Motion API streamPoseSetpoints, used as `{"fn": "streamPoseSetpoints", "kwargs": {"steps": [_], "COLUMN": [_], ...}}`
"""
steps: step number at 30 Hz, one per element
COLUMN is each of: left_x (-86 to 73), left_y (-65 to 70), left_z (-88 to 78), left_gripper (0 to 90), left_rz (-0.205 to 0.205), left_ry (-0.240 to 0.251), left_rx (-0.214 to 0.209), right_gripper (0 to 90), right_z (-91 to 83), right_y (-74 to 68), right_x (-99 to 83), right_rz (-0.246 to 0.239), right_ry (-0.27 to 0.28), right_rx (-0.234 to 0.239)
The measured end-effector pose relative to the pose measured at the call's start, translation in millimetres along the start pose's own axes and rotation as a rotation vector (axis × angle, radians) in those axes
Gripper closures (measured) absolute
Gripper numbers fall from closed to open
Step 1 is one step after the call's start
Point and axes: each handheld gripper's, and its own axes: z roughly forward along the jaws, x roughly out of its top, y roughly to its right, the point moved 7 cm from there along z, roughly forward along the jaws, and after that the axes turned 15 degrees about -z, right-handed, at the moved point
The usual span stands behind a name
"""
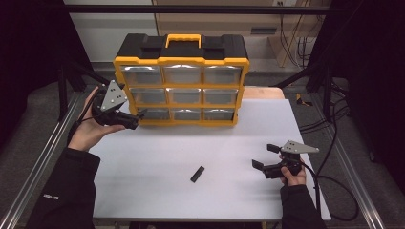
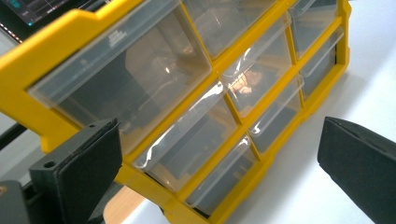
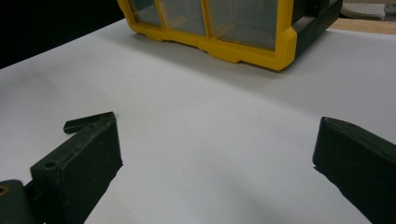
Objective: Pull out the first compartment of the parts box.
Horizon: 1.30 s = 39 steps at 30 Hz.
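Black and flat, the small bar (image 1: 197,173) lies on the white bench (image 1: 157,191) between my grippers, well in front of the yellow drawer organiser (image 1: 181,86). I'd square the spread right hand-held gripper (image 1: 262,156) across its narrow width, keeping the spread left hand-held gripper (image 1: 138,118) by the bottom-left drawer (image 1: 152,113). No readable labels.

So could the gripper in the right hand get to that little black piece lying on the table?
Probably yes. The right gripper is open, and bare table lies between it and the small black piece.
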Motion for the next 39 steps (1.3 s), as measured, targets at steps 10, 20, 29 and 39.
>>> {"fn": "streamPoseSetpoints", "kwargs": {"steps": [10, 20, 29, 39], "left_x": [10.8, 20.3, 27.8, 33.8], "left_y": [-4.9, -8.8, -10.8, -9.6], "left_z": [5.9, 13.3, 18.4, 27.3], "left_gripper": [0.0, 0.7, 1.1, 1.3], "left_rz": [0.050, 0.138, 0.237, 0.314], "left_ry": [0.003, -0.005, 0.009, 0.008], "left_rx": [0.034, 0.059, 0.083, 0.078], "right_gripper": [1.4, 1.4, 1.4, 1.4], "right_z": [-0.5, -0.7, -0.2, -0.3], "right_y": [0.3, -0.1, -0.3, -0.1], "right_x": [0.2, 0.5, 0.3, 0.2], "right_rz": [0.002, 0.001, 0.001, 0.001], "right_ry": [0.002, 0.002, 0.001, 0.000], "right_rx": [-0.003, -0.001, -0.001, -0.001]}}
